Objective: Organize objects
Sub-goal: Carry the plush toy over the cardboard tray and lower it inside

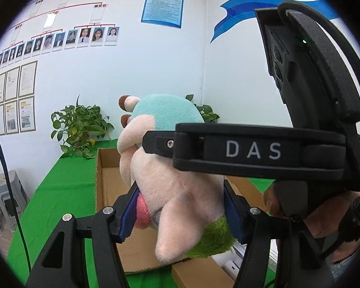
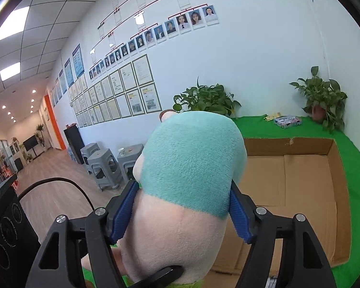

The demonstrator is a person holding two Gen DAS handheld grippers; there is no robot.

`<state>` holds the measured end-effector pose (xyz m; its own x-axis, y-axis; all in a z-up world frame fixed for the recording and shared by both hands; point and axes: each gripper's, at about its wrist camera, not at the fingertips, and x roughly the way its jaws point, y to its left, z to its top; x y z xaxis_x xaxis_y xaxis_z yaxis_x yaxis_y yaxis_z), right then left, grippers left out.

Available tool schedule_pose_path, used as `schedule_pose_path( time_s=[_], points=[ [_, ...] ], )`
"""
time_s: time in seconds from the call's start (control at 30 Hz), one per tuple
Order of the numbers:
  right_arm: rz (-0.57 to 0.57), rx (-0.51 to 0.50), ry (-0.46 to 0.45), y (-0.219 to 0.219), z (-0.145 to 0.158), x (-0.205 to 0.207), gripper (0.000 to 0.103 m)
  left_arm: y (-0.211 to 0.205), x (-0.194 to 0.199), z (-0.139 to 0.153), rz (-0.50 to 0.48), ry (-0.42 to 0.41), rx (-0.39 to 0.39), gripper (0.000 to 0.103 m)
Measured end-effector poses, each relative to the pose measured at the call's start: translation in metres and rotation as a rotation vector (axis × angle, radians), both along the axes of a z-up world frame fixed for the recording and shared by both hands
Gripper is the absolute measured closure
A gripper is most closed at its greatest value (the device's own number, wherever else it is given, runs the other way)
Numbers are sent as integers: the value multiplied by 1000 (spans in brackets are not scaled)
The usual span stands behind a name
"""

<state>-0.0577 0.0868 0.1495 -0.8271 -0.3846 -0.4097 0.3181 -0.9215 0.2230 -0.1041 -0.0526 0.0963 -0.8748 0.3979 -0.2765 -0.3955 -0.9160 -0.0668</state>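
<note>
Blue-padded fingers [image 1: 129, 216] of the left gripper [image 1: 180, 212] press on both sides of a plush toy [image 1: 172, 187], clamped on its pale pink lower part just above a tuft of green fur. From the right wrist view, the right gripper [image 2: 182, 210] is likewise clamped on the same plush toy [image 2: 189, 168], its pads squeezing where the teal patch meets the pink. Both grippers hold the toy up in the air over an open cardboard box [image 2: 300, 182] that sits on the green-covered desk [image 2: 357, 168]. In the left wrist view the right gripper's black body, marked DAS, crosses in front of the toy, with a hand [image 1: 273, 201] gripping it below. Two potted plants [image 2: 324, 98] stand at the back of the desk beside the wall, and a small printed packet [image 2: 288, 121] lies between them.
</note>
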Motion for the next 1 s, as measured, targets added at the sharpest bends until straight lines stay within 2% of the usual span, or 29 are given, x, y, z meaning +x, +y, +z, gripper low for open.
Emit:
schedule_pose_path(
  time_s=[0.07, 0.13, 0.27, 0.47, 0.8, 0.9, 1.0],
  points=[
    [6, 7, -21, 3, -3, -18, 34, -2, -23, -9, 9, -26, -1, 41],
    [13, 12, -49, -5, -13, -45, 34, -3, -29, -17, 20, -54, 0, 41],
    [38, -1, -112, -24, -55, -102, 34, -7, -32, -34, 43, -111, -1, 41],
    [67, -16, -205, -39, -123, -155, 34, -19, -55, -64, 71, -202, -3, 41],
    [99, 4, -344, -56, -218, -223, 34, -22, -69, -112, 101, -363, 0, 41],
    [102, 5, -349, -60, -240, -230, 34, -22, -64, -114, 105, -367, -7, 38],
    [114, 24, -335, -61, -244, -232, 34, -28, -58, -114, 110, -366, 7, 37]
  ],
)
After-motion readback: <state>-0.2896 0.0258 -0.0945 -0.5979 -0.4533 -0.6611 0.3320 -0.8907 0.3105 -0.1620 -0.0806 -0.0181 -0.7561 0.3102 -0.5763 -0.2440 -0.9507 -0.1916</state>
